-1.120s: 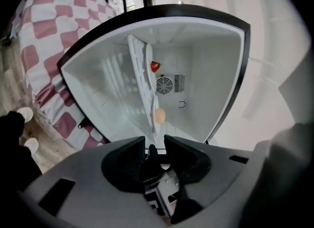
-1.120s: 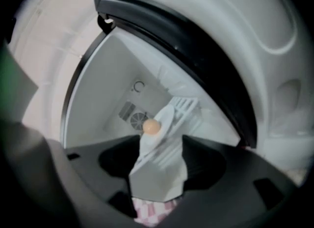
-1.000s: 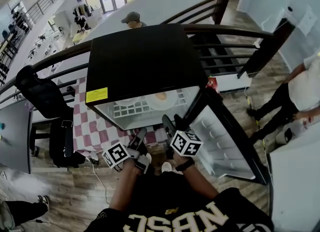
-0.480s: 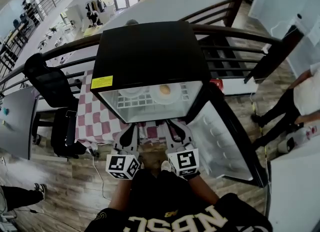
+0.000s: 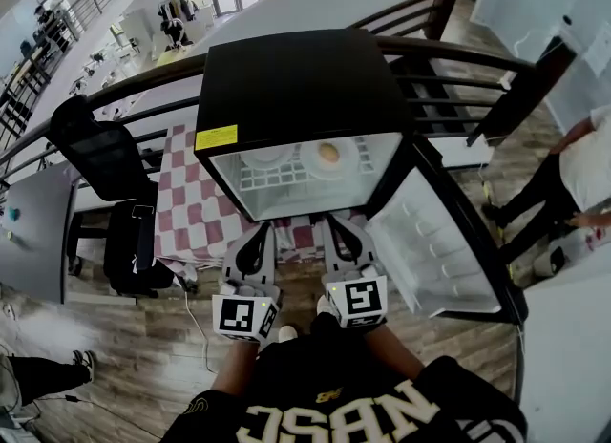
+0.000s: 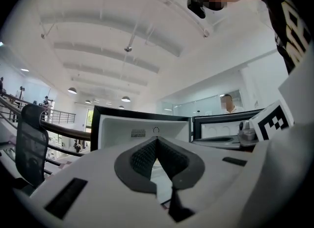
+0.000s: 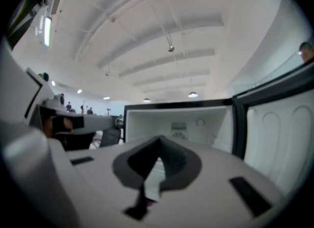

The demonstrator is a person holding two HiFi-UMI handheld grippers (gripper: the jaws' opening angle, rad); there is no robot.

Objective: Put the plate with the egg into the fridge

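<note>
Inside the open fridge (image 5: 296, 88), a white wire shelf (image 5: 286, 183) carries the plate (image 5: 313, 163) with the egg (image 5: 328, 153) and, just beside it, a white dish (image 5: 265, 156). The fridge stands on a checkered-cloth table (image 5: 186, 214).

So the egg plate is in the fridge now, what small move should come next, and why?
Probably move the right gripper to the open door and start pushing it shut. The plate with the egg rests on the wire shelf inside the fridge. The left gripper and the right one are shut and empty in front of it, and the door stands wide open.
</note>
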